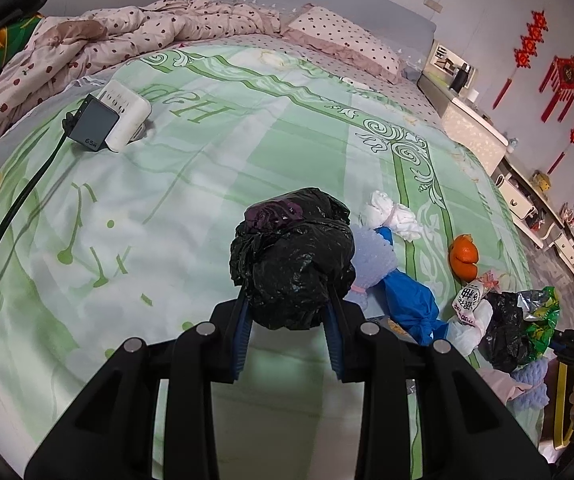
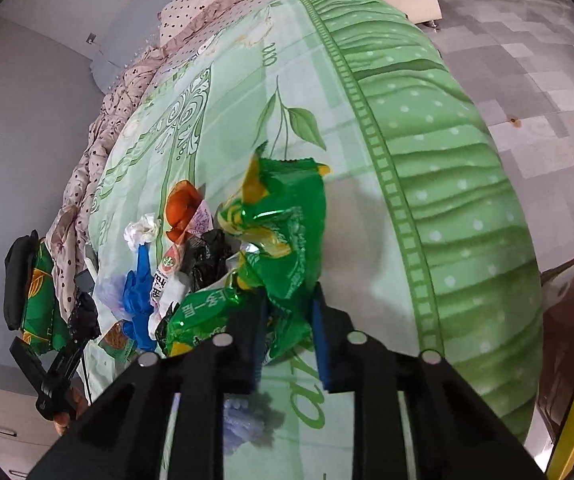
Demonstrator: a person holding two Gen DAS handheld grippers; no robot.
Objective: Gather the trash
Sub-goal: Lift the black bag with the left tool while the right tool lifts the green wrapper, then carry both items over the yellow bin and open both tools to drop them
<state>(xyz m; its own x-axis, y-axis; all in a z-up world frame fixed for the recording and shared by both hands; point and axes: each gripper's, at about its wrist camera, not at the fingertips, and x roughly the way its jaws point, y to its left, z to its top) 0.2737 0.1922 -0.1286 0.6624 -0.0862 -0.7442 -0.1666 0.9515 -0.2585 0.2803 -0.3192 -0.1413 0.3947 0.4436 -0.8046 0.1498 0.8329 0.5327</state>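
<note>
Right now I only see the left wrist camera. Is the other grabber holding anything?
Observer: Yes, the right gripper is shut on a green snack wrapper.
Operator: Is there any floor near it?
Observer: Grey tiled floor lies past the bed's edge.
Operator: Can you see my grabber from there?
Observer: Yes, the left gripper shows at the far left, with the black bag clamped in it.

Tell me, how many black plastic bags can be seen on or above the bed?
2. One black plastic bag is clamped in the left gripper over the bed. The other lies in the trash pile, beside the green wrapper. More may be hidden underneath.
</note>
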